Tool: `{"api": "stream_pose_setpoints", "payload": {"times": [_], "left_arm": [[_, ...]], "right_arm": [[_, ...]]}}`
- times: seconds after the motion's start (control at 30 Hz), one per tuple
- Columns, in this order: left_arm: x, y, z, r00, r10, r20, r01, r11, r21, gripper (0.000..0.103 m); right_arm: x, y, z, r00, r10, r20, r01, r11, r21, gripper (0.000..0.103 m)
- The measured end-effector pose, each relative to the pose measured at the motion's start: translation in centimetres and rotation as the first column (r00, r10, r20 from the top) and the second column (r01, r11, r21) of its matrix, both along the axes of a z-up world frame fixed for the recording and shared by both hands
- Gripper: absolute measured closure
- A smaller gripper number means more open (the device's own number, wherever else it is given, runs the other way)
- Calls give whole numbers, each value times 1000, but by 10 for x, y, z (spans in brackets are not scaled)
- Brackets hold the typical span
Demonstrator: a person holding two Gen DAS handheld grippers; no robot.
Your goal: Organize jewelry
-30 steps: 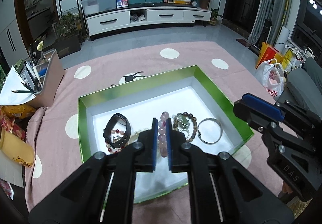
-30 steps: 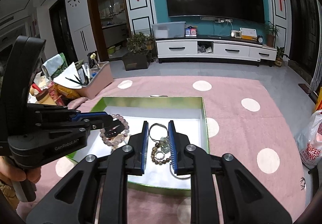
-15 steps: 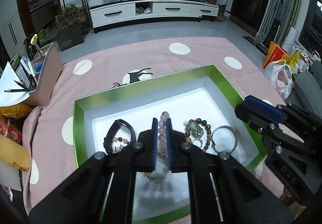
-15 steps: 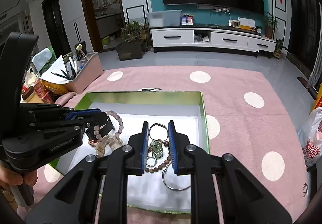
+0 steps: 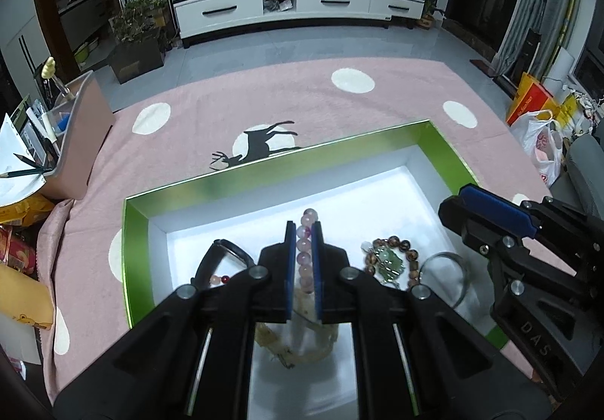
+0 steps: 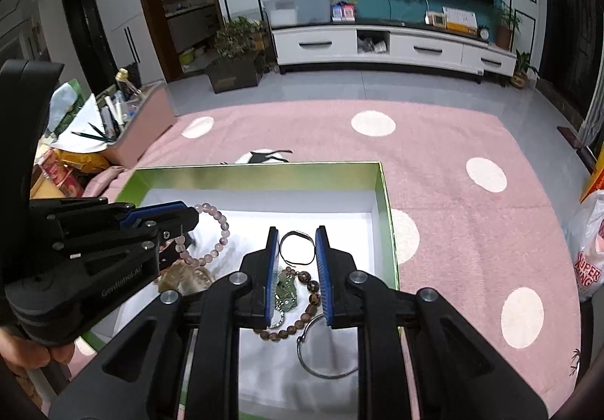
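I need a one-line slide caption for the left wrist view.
Left gripper holds a pink bead bracelet above a green-rimmed tray of jewelry.

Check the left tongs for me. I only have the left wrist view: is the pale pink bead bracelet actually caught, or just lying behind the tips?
Observer: Caught. In the right wrist view the pale pink bead bracelet hangs as an open loop from the left tongs, pinched at one side, over the white floor of the green-rimmed box.
Operator: And the right tongs? I see them side-on only.
Observer: The right tongs have their jaws apart with nothing between the pads. The brown bead bracelet with the green pendant lies on the box floor below the gap.
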State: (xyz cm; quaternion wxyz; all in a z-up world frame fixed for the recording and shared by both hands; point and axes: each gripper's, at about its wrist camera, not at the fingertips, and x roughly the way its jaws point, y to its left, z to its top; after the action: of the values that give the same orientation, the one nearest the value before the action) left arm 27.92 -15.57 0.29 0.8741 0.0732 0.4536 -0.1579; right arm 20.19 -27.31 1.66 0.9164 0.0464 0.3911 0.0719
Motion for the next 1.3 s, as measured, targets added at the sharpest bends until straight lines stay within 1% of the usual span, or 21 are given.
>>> {"api": "stream_pose_setpoints", "payload": {"times": [0.2, 0.37, 0.6, 0.67, 0.73, 0.8, 0.83, 0.87, 0.9, 0.93, 0.97, 1.0, 1.03, 1.07, 1.1, 1.13, 1.17, 1.2, 1.23, 1.3], "left_arm": [[13, -1, -13, 1000, 15, -25, -15, 1000, 26, 95], [21, 3, -20, 999, 29, -37, -28, 999, 31, 95], [24, 6, -20, 999, 34, -36, -33, 999, 28, 95], [23, 7, -19, 999, 32, -31, -32, 999, 30, 91], [21, 8, -17, 999, 34, -25, -34, 999, 31, 78], [19, 10, -14, 999, 36, -18, -36, 999, 32, 73], [17, 11, -11, 999, 37, -14, -36, 999, 31, 66], [16, 14, -9, 999, 39, -10, -39, 999, 28, 60], [14, 16, -6, 999, 43, -5, -43, 999, 25, 48], [12, 18, -2, 999, 44, 1, -44, 999, 22, 40], [9, 19, 1, 999, 46, 5, -46, 999, 23, 37], [7, 20, 4, 999, 49, 8, -49, 998, 24, 29], [4, 23, 9, 998, 56, 8, -56, 998, 24, 20], [2, 25, 12, 998, 60, 9, -60, 998, 21, 17], [-1, 27, 16, 998, 64, 11, -64, 998, 19, 15], [-3, 28, 19, 998, 67, 13, -68, 997, 21, 11], [-6, 31, 24, 997, 74, 12, -75, 997, 25, 7], [-8, 34, 28, 996, 84, 7, -84, 996, 30, 2], [-11, 36, 32, 996, 93, 6, -93, 995, 35, 2], [-17, 41, 42, 994, 105, 0, -105, 993, 47, 2]], "right_arm": [[21, 4, -10, 997, -18, -75, 17, 1000, -19, 84], [30, 6, -14, 995, -35, -94, 32, 999, -30, 84], [37, 2, -19, 991, -55, -119, 53, 998, -23, 84], [37, 1, -19, 991, -55, -124, 53, 998, -21, 80], [36, 0, -17, 991, -59, -119, 56, 998, -27, 79], [33, -1, -14, 992, -62, -114, 60, 998, -27, 78], [31, -2, -13, 992, -63, -112, 60, 998, -25, 77], [28, -3, -10, 992, -64, -105, 62, 998, -28, 73], [25, -4, -8, 993, -66, -100, 63, 998, -32, 70], [20, -5, -4, 993, -68, -95, 65, 997, -38, 61], [17, -6, -2, 993, -69, -93, 65, 997, -42, 52], [13, -6, 1, 994, -68, -91, 64, 997, -48, 48], [10, -6, 4, 994, -67, -88, 62, 996, -57, 40], [4, -7, 9, 994, -66, -83, 61, 996, -71, 34], [0, -7, 14, 995, -65, -81, 59, 995, -82, 31], [-4, -7, 19, 995, -64, -82, 56, 994, -92, 21], [-7, -7, 22, 994, -65, -86, 57, 994, -98, 9], [-10, -8, 27, 994, -66, -91, 57, 993, -105, 5], [-13, -8, 30, 993, -66, -97, 55, 992, -110, 1], [-19, -8, 40, 991, -60, -116, 45, 991, -125, 1]]}}
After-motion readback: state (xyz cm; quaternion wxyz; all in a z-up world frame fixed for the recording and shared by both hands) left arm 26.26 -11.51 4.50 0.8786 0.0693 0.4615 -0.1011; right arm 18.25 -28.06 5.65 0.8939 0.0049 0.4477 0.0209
